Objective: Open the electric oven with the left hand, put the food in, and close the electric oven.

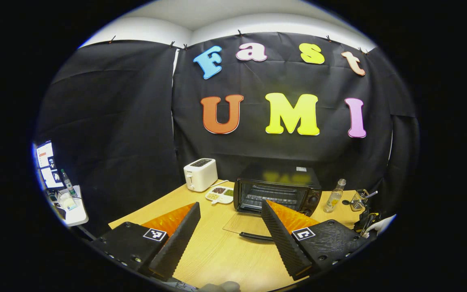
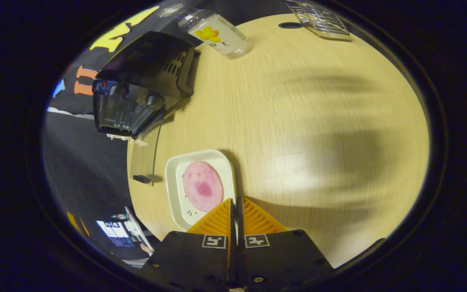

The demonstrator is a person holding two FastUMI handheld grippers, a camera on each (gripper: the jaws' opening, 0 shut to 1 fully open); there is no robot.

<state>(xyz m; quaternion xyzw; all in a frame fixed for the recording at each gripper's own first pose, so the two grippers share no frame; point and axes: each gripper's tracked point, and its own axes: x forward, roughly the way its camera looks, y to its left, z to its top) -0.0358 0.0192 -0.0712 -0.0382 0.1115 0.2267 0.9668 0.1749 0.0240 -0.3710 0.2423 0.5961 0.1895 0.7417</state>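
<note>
**Reaching for the plate: food lies at the right tongs, oven stands open**

Looking along the left gripper (image 1: 229, 239), its two fingers are spread wide with nothing between them, held above the wooden table (image 1: 225, 255). Straight ahead sits the electric oven (image 1: 278, 192), its glass door (image 1: 249, 227) dropped flat onto the table toward the camera, the rack inside exposed. A toaster (image 1: 200, 174) and a divided dish (image 1: 220, 194) stand to the oven's left, a bottle (image 1: 334, 196) to its right.

In the right gripper view, the right gripper (image 2: 236, 211) has its fingers pressed together. Whether they pinch the rim of the white plate (image 2: 174, 190) I cannot tell; the tips sit right at its near edge. The pink round slice of food (image 2: 203, 185) lies on that plate, just up-left of the tips. The oven shows farther up-left, its door pointing down toward the plate.

By my reading the right hand is the nearer one to the food, and the carry runs from the plate toward the open mouth beyond the door.
</note>
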